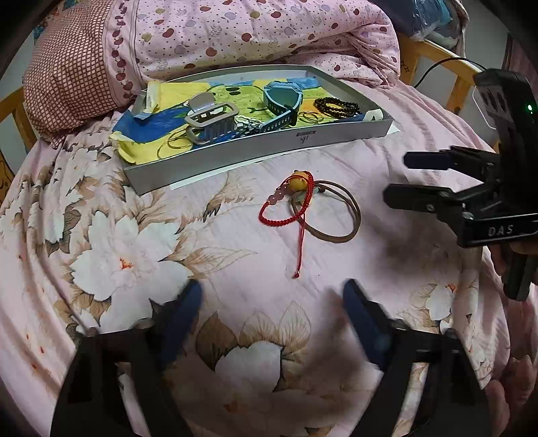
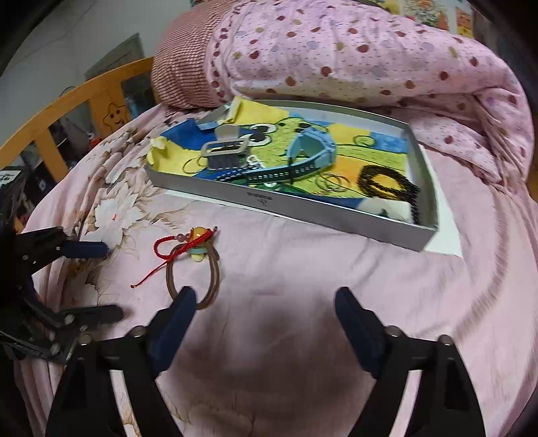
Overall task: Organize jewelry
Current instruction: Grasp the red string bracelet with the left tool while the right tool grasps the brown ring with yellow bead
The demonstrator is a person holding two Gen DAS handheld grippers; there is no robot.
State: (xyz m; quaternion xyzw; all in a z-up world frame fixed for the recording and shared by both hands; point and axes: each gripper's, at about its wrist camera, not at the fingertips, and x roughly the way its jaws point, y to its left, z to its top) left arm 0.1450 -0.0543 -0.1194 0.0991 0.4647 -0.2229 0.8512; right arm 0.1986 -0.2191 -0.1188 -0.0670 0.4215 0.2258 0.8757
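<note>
Two loose pieces: a red cord bracelet [image 1: 285,205] and a brown hair tie [image 1: 331,216] lie touching on the bed, in front of the tray.
Bracelet look: braided red cord in a loop, with pale pink beads, one larger yellow-orange bead [image 1: 300,181], and a thin tail ending in a small knot.
Hair tie look: thin brown elastic doubled into a ring, with a small yellow and pale blue charm where it meets the bracelet.
Tray: grey shallow box [image 1: 255,148] lined with a blue, yellow and green cartoon cloth, resting on the bed beyond the loose pieces.
Tray contents: grey claw clip [image 1: 212,121], blue watch [image 1: 282,101], dark bead bracelet [image 1: 336,107], thin gold rings [image 1: 311,116].
Bed: pink floral sheet [image 1: 117,242], with a dotted pink quilt [image 1: 252,30] heaped behind the tray.
Left gripper [image 1: 272,295]: jaws spread, nothing between them, hovering short of the bracelet's tail.
Right gripper [image 2: 265,299]: jaws spread and empty; its left finger overlaps the hair tie's near edge, contact unclear.
Left view only: a green light on the right gripper's body.
Right view only: a wooden bed rail [image 2: 77,97] with a star face.
</note>
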